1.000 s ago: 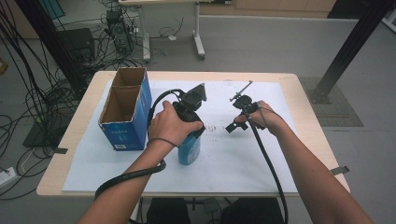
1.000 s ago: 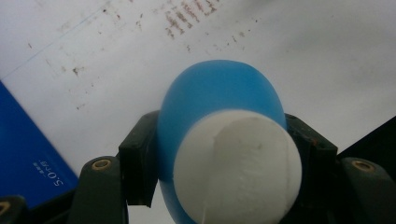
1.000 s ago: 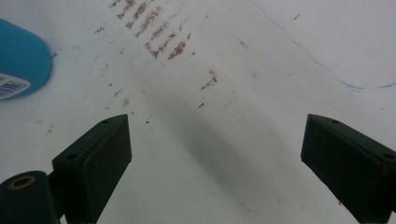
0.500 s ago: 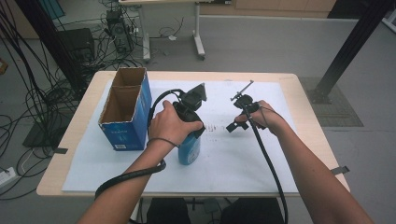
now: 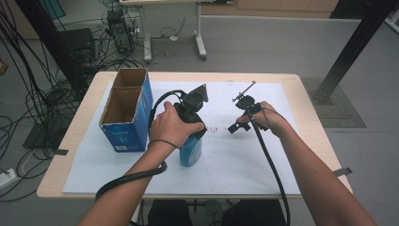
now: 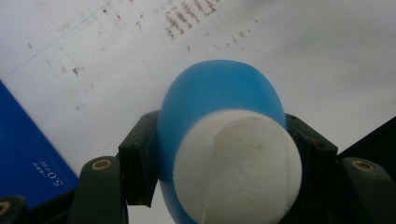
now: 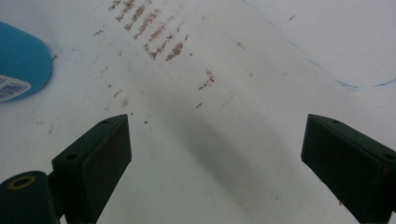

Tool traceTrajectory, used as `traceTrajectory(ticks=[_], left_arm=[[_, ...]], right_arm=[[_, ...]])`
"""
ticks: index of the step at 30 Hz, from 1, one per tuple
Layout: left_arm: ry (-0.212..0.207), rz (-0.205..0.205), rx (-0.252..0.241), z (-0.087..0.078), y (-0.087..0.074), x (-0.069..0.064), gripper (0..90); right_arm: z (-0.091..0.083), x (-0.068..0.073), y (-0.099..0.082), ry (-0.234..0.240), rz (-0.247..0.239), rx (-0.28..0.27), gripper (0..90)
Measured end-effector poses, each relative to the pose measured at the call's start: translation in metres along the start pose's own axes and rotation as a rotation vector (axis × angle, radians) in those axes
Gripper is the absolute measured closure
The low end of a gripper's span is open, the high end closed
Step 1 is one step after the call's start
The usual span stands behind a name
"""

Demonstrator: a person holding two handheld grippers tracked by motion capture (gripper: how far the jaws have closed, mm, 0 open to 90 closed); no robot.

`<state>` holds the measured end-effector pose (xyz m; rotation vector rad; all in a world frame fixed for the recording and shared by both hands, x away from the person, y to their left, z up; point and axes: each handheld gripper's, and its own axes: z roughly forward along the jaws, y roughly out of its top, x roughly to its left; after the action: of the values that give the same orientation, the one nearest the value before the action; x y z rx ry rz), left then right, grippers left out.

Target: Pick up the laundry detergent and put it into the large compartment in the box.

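Nothing is seen to have moved since the earlier frames: both hands and the blue bottle [image 5: 191, 149] are found where they were. The left claw [image 5: 190, 113] is closed on the bottle just below its white cap [image 6: 238, 165], one pad pressed to each side, as seen in the left gripper view. The bottle is held upright on the white sheet [image 5: 235, 160] that covers the surface [image 5: 75, 141], just beside the open blue cardboard box [image 5: 126, 110] at its left. The right claw [image 5: 239, 115] is held open above the sheet, well apart from the bottle, with nothing between its jaws; brown smudges [image 7: 149, 28] are seen on the sheet ahead of it.
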<state>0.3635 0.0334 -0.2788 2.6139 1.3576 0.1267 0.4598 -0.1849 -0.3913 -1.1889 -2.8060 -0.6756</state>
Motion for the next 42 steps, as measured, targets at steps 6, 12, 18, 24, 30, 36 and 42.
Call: traceTrajectory(ticks=[6,12,18,24,30,36,42], left_arm=[[0.002,0.001,0.000,-0.0002,-0.0002,-0.0004,37.7],[0.002,0.001,-0.001,-0.0002,-0.0003,-0.0003,37.7],[0.002,0.000,-0.003,-0.0001,-0.0007,-0.0005,37.7],[0.001,-0.001,-0.004,-0.0001,-0.0009,-0.0004,37.7],[0.001,-0.003,0.002,-0.0003,-0.0003,-0.0005,37.7],[0.004,-0.002,0.003,-0.0002,-0.0001,-0.0009,37.7],[0.005,-0.002,0.002,-0.0002,-0.0004,-0.0011,37.7]], right_arm=[[0.0000,0.0003,0.0001,0.003,-0.006,-0.003,8.1],[-0.0009,0.0011,0.0000,0.000,0.001,-0.003,8.1],[-0.0008,0.0005,-0.0002,0.000,-0.004,-0.003,8.2],[-0.0018,0.0006,-0.0004,-0.003,0.000,-0.003,8.2],[-0.0030,0.0000,-0.0008,-0.003,0.000,-0.005,8.2],[-0.0046,-0.0011,-0.0014,-0.008,0.001,-0.006,8.2],[-0.0045,-0.0013,-0.0014,-0.008,-0.001,-0.009,8.2]])
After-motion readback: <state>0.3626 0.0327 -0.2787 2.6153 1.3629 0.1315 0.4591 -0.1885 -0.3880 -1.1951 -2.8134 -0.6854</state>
